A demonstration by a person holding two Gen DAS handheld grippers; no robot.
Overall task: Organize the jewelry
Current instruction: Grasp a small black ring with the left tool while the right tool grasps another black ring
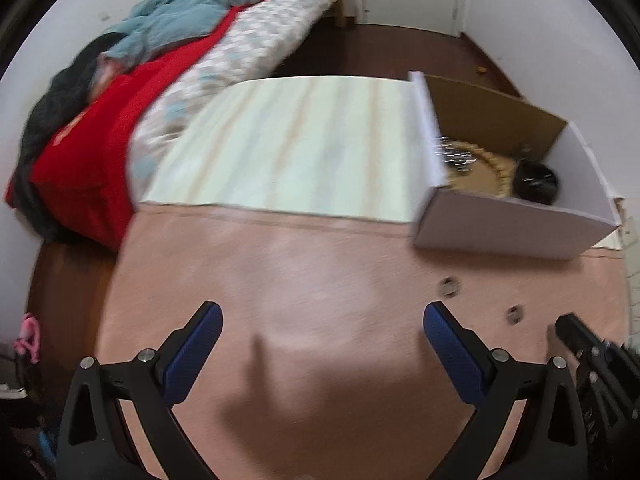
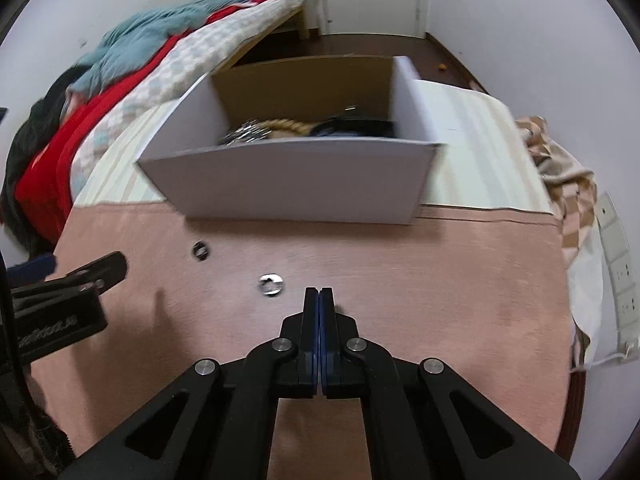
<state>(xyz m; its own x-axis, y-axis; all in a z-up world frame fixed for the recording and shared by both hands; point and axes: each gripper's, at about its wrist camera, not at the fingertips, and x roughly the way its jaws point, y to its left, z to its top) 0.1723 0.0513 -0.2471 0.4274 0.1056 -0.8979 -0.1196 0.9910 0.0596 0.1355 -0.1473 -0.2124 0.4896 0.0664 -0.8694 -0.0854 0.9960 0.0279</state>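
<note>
Two small rings lie on the pink cloth [image 2: 440,280]: a silver ring [image 2: 272,283] [image 1: 514,314] and a darker ring [image 2: 200,250] [image 1: 448,286]. My right gripper [image 2: 319,291] is shut, pads pressed together with nothing visible between them, tips just right of the silver ring. My left gripper [image 1: 323,310] is open and empty above bare cloth, left of both rings. Behind them stands a white cardboard box [image 2: 288,176] [image 1: 500,228] holding a beaded necklace [image 1: 500,168], silvery pieces [image 1: 456,156] and a black round item [image 1: 536,178].
The box rests on a pale striped surface [image 1: 300,140]. A bed with red, teal and patterned bedding [image 1: 168,80] lies at the left. A checked cloth [image 2: 560,168] hangs at the right, beside wall sockets [image 2: 616,248]. Dark wooden floor [image 1: 400,48] lies beyond.
</note>
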